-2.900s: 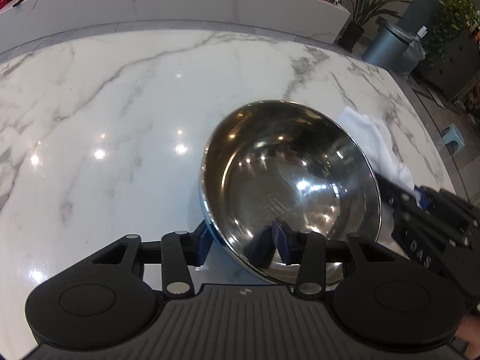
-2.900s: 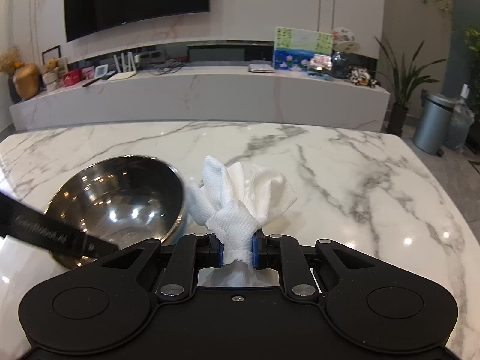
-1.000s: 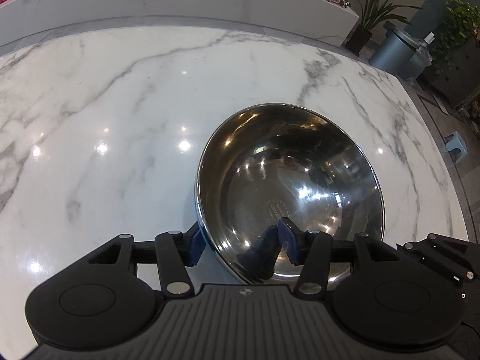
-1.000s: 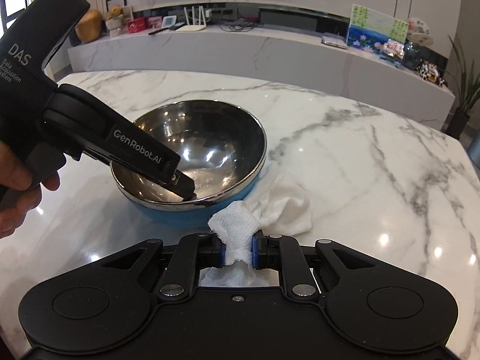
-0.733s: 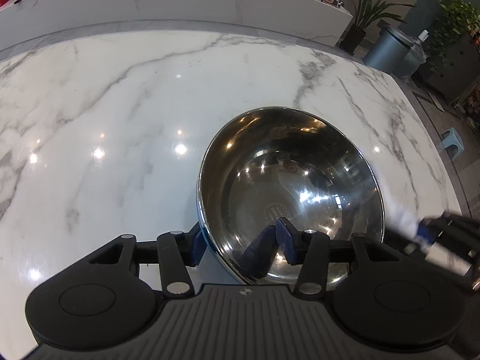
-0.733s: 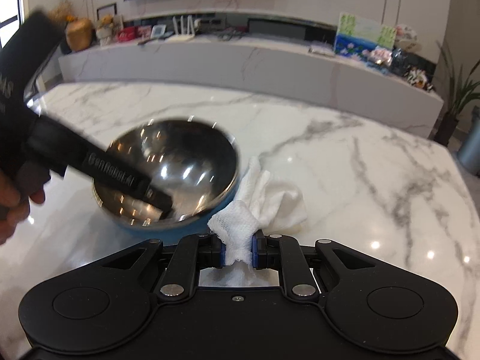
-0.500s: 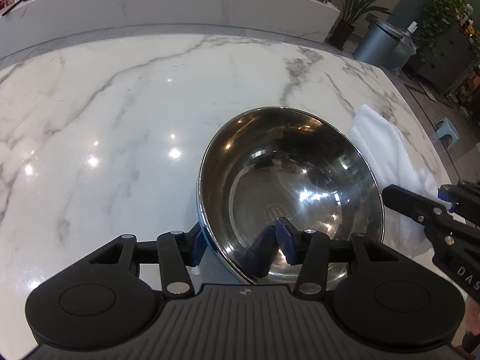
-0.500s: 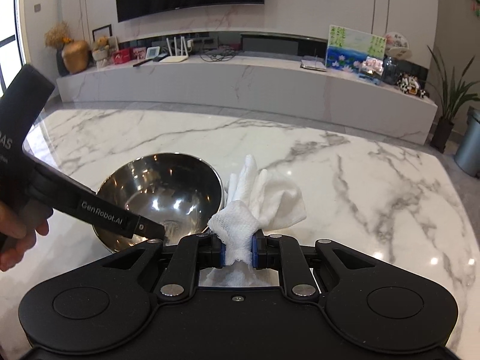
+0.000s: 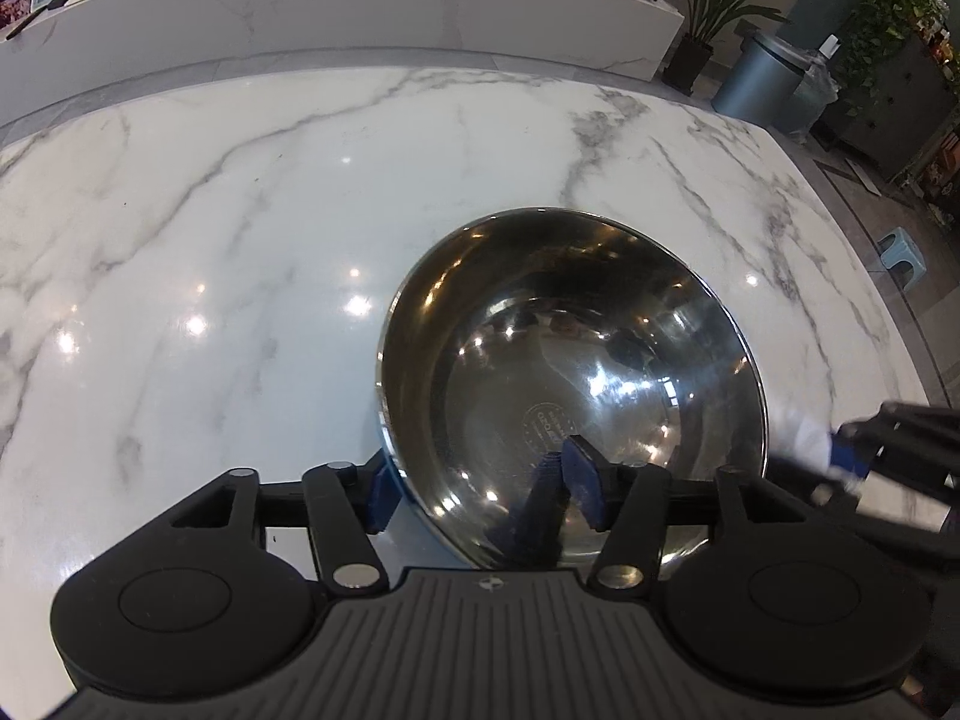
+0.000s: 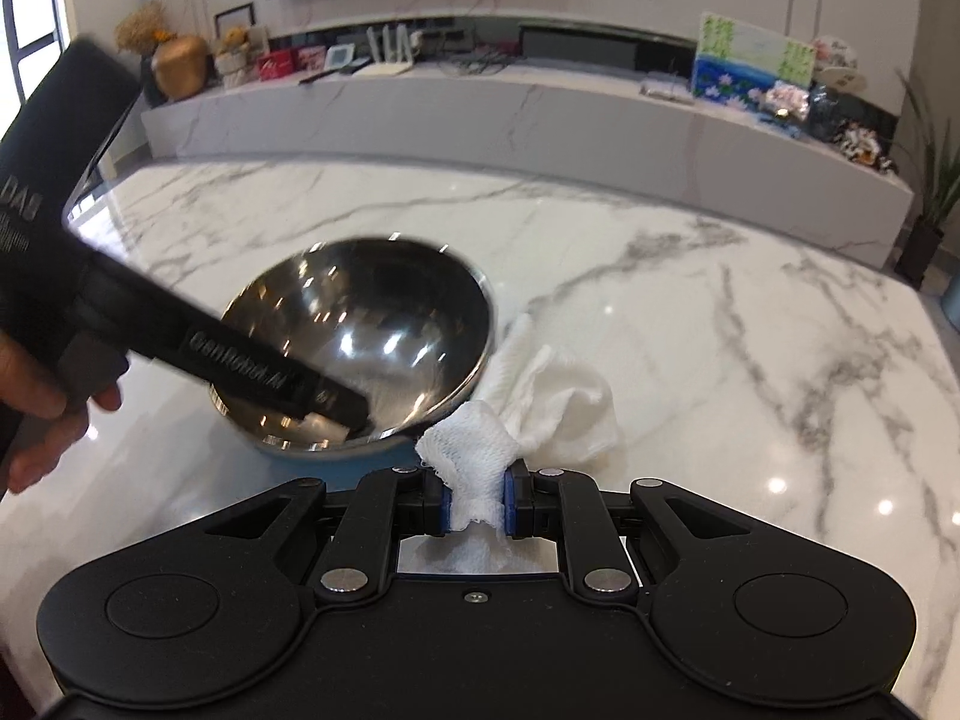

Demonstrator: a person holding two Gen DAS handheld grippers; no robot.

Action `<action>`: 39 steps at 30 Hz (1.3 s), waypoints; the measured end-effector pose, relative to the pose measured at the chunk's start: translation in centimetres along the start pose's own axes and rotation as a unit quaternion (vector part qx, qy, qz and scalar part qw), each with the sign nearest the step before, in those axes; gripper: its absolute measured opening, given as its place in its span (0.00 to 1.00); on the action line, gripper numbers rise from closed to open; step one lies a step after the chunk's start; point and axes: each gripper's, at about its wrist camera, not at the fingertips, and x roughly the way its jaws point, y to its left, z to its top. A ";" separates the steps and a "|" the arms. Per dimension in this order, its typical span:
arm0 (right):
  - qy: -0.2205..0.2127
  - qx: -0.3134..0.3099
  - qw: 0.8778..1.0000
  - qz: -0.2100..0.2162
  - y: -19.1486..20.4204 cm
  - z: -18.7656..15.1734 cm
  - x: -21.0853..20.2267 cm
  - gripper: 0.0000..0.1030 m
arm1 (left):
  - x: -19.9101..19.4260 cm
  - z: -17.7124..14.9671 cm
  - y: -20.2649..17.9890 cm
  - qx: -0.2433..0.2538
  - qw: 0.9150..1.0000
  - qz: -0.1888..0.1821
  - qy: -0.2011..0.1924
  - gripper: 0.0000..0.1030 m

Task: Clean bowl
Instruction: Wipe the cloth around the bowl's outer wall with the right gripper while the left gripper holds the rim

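the left gripper (image 9: 483, 483) pinches the near rim of a shiny round steel bowl (image 9: 570, 372) on the white marble table (image 9: 240, 240). just right of those jaws, the right gripper (image 10: 475, 501) clamps a crumpled white cloth (image 10: 540, 402), seemingly wiping the bowl's outer wall. likely next, the inside needs wiping.

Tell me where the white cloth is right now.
The white cloth is pinched in the right gripper, low in the right wrist view, its loose end lying on the marble table just right of the steel bowl.

the right tongs (image 9: 840, 468) and their cloth (image 9: 801, 432) are motion-blurred at the frame's edge.
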 end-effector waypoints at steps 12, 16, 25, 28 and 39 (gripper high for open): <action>0.001 -0.010 1.000 0.009 0.3 0.0 -0.1 0.14 | -0.1 0.1 0.7 -0.010 1.000 0.004 -0.003 0.52; -0.005 -0.006 1.000 0.007 -0.3 0.1 -0.4 0.14 | -0.2 0.2 0.7 -0.007 1.000 0.000 -0.004 0.48; -0.020 0.003 1.000 0.004 -1.5 0.5 -1.2 0.14 | 0.1 0.1 -0.1 0.007 1.000 -0.015 -0.009 0.48; -0.025 0.006 1.000 0.003 -1.9 0.6 -1.5 0.14 | 0.1 0.0 0.0 -0.003 1.000 -0.014 -0.010 0.49; 0.019 -0.031 0.999 0.036 0.6 0.1 -0.6 0.14 | -0.1 -0.3 0.6 -0.039 0.999 0.000 -0.004 0.59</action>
